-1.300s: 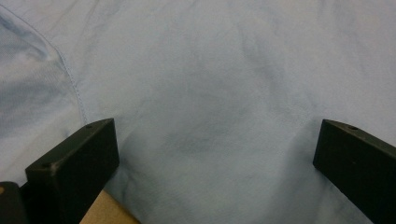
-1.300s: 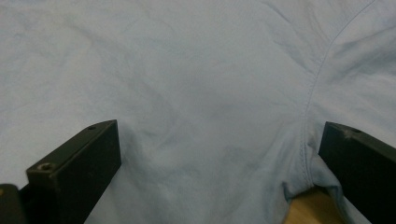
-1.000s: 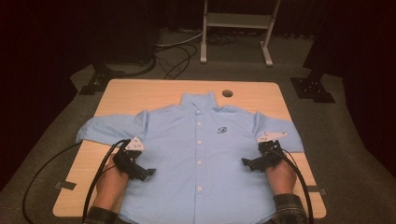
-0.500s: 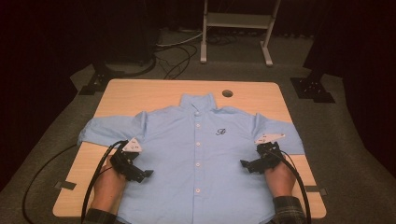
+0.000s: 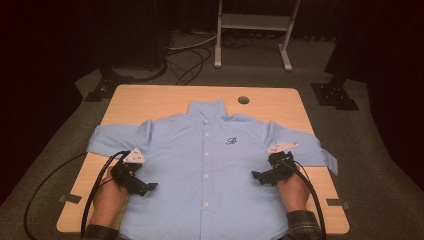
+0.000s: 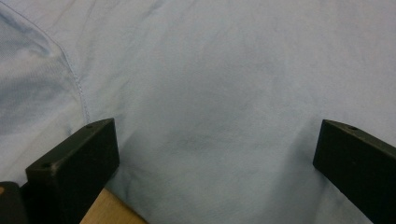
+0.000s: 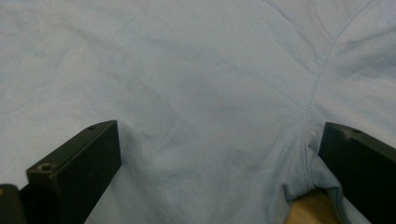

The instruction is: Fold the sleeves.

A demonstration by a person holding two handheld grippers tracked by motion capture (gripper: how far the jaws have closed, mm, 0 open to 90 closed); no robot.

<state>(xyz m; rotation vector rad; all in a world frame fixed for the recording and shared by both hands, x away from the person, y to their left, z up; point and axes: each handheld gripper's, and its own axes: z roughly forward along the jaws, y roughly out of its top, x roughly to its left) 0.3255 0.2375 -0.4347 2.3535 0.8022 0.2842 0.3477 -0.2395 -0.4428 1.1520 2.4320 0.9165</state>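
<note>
Shirt: a light blue short-sleeved button-up shirt [image 5: 210,165] of thin woven cloth is laid flat, front side up, on the pale wooden rectangular table [image 5: 150,100]; most of the tabletop is covered by it.
Shirt details: the collar is turned toward the far edge, a row of small white buttons runs down the middle, and a small dark embroidered mark is seen on the chest. Both sleeves are spread outward, the right one reaching over the table's edge. The cloth is smooth, with faint creases only.
Shirt seams: in the left gripper view a curved armhole seam [image 6: 77,81] is seen at the upper left; in the right gripper view a matching seam [image 7: 313,93] runs down the right side.
Left gripper [image 5: 142,187]: a black two-jaw hand-held tool with a grey three-cornered plate, set at the shirt's left side below the sleeve. Its jaws are spread wide, with flat cloth between them and nothing clamped.
Left hand [image 5: 110,197]: held low over the table's near left part, the forearm entering from the bottom edge.
Right gripper [image 5: 260,176]: a matching black tool at the shirt's right side below the sleeve. Its jaws are likewise spread wide over the cloth, nothing being pinched.
Right hand [image 5: 292,192]: held low, a plaid cuff [image 5: 302,225] seen at the wrist.
Table edge: bare wood is glimpsed beside a jaw in both gripper views.
</note>
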